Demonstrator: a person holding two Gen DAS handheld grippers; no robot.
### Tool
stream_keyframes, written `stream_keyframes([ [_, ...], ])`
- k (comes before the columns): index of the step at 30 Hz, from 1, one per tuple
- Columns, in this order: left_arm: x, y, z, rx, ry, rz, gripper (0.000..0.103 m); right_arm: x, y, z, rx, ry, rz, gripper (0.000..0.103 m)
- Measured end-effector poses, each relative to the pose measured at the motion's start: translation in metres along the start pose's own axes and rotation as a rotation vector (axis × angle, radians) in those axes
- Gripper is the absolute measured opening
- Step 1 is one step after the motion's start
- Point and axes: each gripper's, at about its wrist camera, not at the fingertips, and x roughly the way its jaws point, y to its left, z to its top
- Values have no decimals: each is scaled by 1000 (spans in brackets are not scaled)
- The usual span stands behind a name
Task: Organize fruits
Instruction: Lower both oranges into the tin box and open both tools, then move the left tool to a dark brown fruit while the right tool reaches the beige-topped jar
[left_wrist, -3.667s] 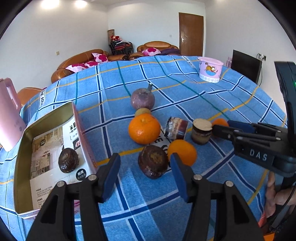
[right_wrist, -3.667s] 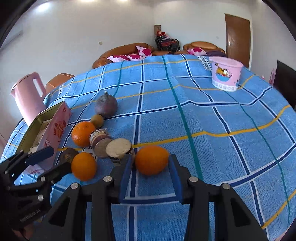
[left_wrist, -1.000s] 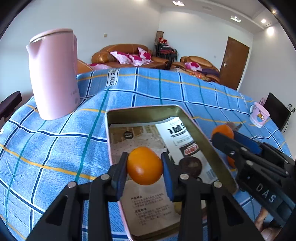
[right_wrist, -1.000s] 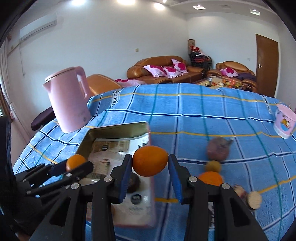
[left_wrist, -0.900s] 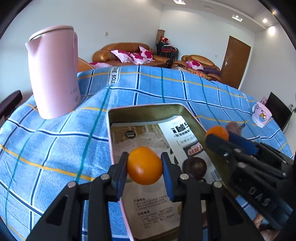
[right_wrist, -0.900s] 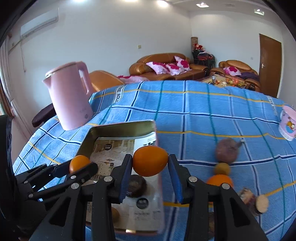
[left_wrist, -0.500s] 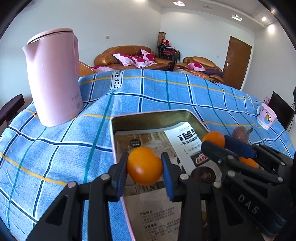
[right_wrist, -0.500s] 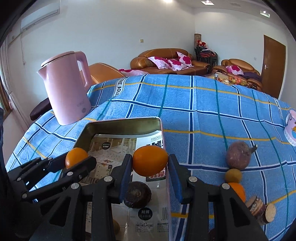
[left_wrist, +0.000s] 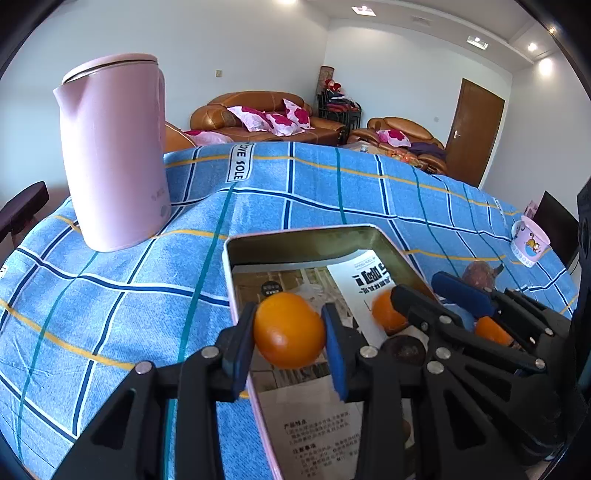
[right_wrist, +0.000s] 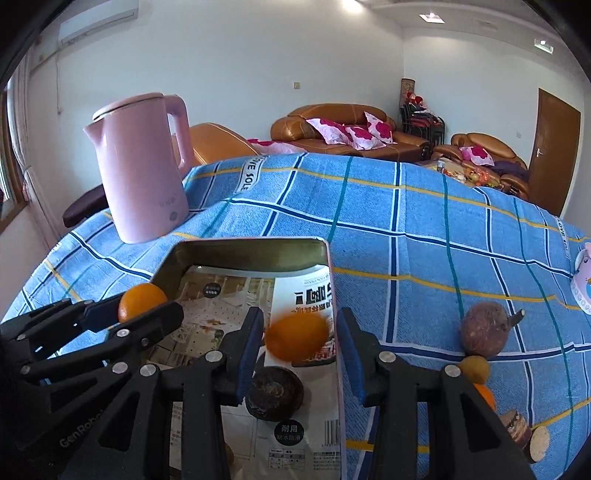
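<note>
**A:** Starting at the right gripper (right_wrist: 299, 332): clamped or not?

**B:** Opening. Pressed on the loose orange (right_wrist: 297, 341) a second ago. Now parted from it on both sides, and blurred there between the pads, so probably dropping.

**A:** Dropping onto what?

**B:** Into the tin (right_wrist: 243, 251) directly beneath, onto its printed paper lining, just ahead of a dark round fruit (right_wrist: 275, 393) lying under the jaws.

**A:** And the left gripper (left_wrist: 288, 325)?

**B:** Clamped on the held orange (left_wrist: 290, 338), with no gap either side. Hovering over the left rim of that same tin, not yet let go.

**A:** Different from a few seconds back?

**B:** Yes. Down at the fruit cluster then, now carried across to the tin with an orange apiece.

**A:** Meaning for the task?

**B:** One orange as good as delivered, the other presumably next. Still out on the tablecloth (right_wrist: 424, 221), off to the right of the right gripper: a purple fruit (right_wrist: 484, 328) and several more. Far from finished. Farther ahead and left, only a pink kettle (right_wrist: 142, 173), clear of the work.
</note>
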Motion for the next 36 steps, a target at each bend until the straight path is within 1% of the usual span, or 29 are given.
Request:
stream_keyframes([
  [2,2,1,2,-4,-11,8,38,3,-1,1,4,-3,0,45],
  [5,5,3,5,-15,-4,-4,38,5,-2,1,12,-18,6,45],
  [7,5,5,6,-22,-7,-8,40,5,-3,1,16,-24,13,46],
  [8,3,6,7,-24,-14,-6,43,6,-3,1,18,-24,16,47],
  [10,-1,7,8,-27,-25,11,50,6,-4,1,22,-28,24,47],
  [12,-6,9,9,-41,-43,40,70,3,-6,2,27,-40,20,47],
  [14,-11,14,9,-65,-63,31,79,0,-8,3,32,-47,7,47],
  [16,-16,15,9,-76,-76,21,83,-4,-9,3,41,-56,7,48],
  [18,-20,15,8,-82,-86,32,89,-8,-10,3,43,-65,2,48],
  [19,-21,16,8,-85,-90,36,91,-10,-10,3,41,-69,-3,49],
  [22,-24,19,5,-101,-92,50,92,-17,-13,-1,31,-75,-46,49],
  [25,-23,23,0,-125,-83,66,92,-22,-28,-6,51,-76,-83,49],
  [29,-21,26,-8,-135,-74,88,92,-24,-60,-14,114,-51,-167,49],
  [32,-20,27,-11,-138,-68,102,92,-24,-87,-20,158,-32,-204,49],
  [34,-22,30,-13,-146,-69,106,92,-30,-110,-22,184,-36,-258,49],
  [36,-24,32,-12,-157,-70,107,92,-36,-131,-23,236,-39,-283,49],
])
